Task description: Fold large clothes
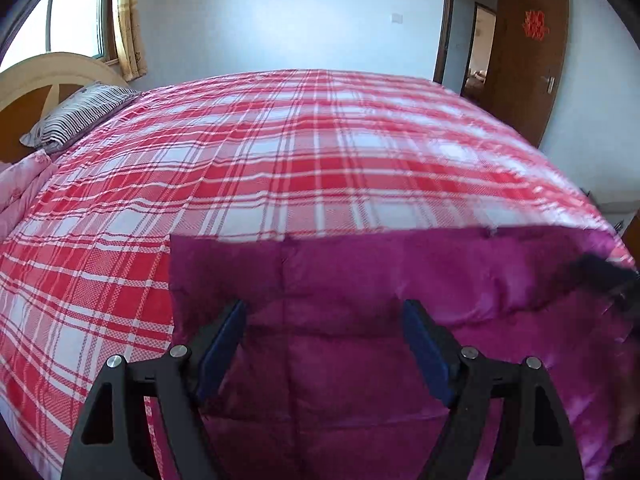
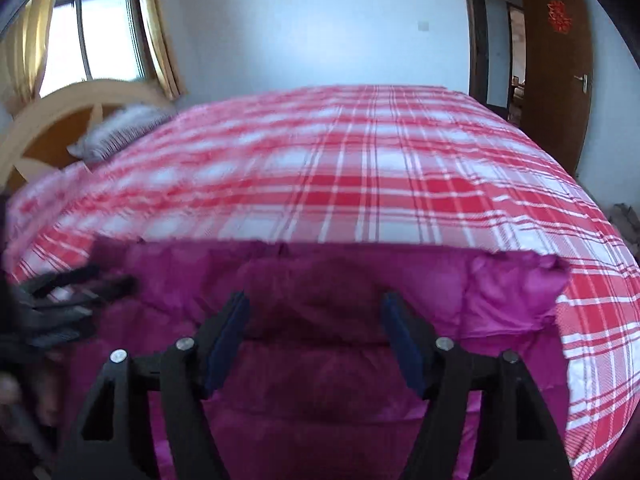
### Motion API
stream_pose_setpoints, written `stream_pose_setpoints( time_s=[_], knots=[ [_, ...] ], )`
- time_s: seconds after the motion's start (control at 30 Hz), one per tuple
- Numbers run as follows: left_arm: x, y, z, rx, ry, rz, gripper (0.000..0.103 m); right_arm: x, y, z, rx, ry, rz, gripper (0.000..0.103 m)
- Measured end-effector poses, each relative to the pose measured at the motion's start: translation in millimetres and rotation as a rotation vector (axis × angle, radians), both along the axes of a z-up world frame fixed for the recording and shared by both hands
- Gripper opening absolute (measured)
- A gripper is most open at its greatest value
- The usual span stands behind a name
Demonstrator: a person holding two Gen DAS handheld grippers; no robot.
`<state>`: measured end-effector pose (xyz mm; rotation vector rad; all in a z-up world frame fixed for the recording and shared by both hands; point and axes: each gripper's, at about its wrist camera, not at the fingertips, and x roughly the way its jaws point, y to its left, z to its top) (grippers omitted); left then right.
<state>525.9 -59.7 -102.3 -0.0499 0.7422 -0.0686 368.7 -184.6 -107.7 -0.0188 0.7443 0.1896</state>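
Under both pairs of tongs a magenta padded garment is lying spread on a bed covered with a red-and-white plaid sheet. Its far edge is running straight across the sheet just ahead of the fingertips in both wrist views. The left gripper is hovering over the garment with its jaws standing wide apart, the blue pads facing each other and nothing caught between them; whether the fingers are touching the cloth below I cannot tell. The right gripper is likewise hanging over the garment with its jaws spread wide and holding nothing. To the right of the right gripper one corner of the garment is lying slightly rumpled against the plaid sheet. To the left of the right gripper a dark blurred shape is showing over the garment's left part; it is too smeared to make out clearly. Far ahead and to the left of both tongs a striped pillow is resting by a curved wooden headboard, with a window and yellow curtains behind it. Far ahead to the right a brown door is standing open, a red paper ornament sticking on it.
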Motion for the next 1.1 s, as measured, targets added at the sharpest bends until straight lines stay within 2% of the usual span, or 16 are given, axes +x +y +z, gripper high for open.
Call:
stream_pose_setpoints(
  time_s=[0.07,0.2,0.33,0.43,0.53,0.73,0.83,0.97,1.1],
  knots=[
    [-5.2,-9.0,10.0,-0.015,-0.036,-0.025,0.080,10.5,-2.9,-13.0,-0.008,0.028,-0.026,0.067],
    [-2.3,-40.6,18.8,0.071,-0.071,-0.099,0.080,14.8,-13.3,-18.9,0.014,0.042,-0.066,0.067],
    [19.4,-51.7,1.4,0.127,-0.020,-0.098,0.080,14.9,-19.1,-23.1,0.033,0.050,-0.080,0.067],
    [30.4,-44.2,-15.4,0.103,0.022,-0.076,0.080,16.2,-21.8,-26.9,0.056,0.059,-0.084,0.067],
    [34.3,-39.4,-23.1,0.068,0.030,-0.072,0.081,17.2,-21.5,-29.8,0.064,0.063,-0.084,0.067],
    [38.4,-44.2,-31.9,0.086,0.024,-0.068,0.088,19.9,-21.8,-34.6,0.066,0.072,-0.090,0.068],
    [40.8,-45.8,-34.4,0.094,0.030,-0.071,0.090,21.8,-21.1,-36.6,0.060,0.080,-0.092,0.068],
    [44.5,-40.4,-36.9,0.062,0.046,-0.071,0.091,24.1,-21.2,-39.8,0.058,0.088,-0.092,0.069],
    [37.3,-35.7,-22.3,0.075,0.015,-0.030,0.091,23.5,-17.9,-41.6,0.035,0.085,-0.090,0.069]
  ],
)
